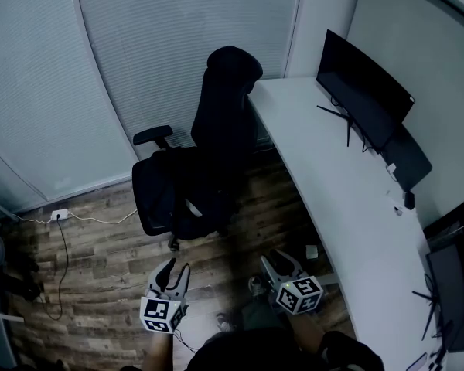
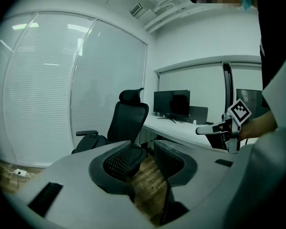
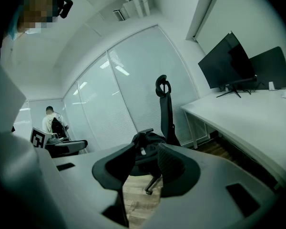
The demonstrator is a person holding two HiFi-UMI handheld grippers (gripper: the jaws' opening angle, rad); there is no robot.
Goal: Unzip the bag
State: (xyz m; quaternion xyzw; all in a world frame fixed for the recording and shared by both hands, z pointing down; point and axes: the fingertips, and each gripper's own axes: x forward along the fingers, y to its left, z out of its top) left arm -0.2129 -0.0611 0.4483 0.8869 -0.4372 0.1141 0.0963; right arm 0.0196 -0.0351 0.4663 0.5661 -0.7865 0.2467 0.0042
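On chair (image 1: 228, 83) seat, centre-left of head view: bag (image 1: 174, 195); black, slumped, lumpy (small pale tag near its lower right edge); zipper too dark to make out; bag sits up-frame of both grippers, clear of them, wood floor (image 1: 100, 246) showing between; left gripper (image 1: 175, 270) at bottom of frame, straight below bag; right gripper (image 1: 278, 263) bottom centre, off bag's lower right, near desk (image 1: 332, 184); both point up-frame toward chair, close to level, marker cubes nearest camera; both jaw pairs apart, nothing between them.
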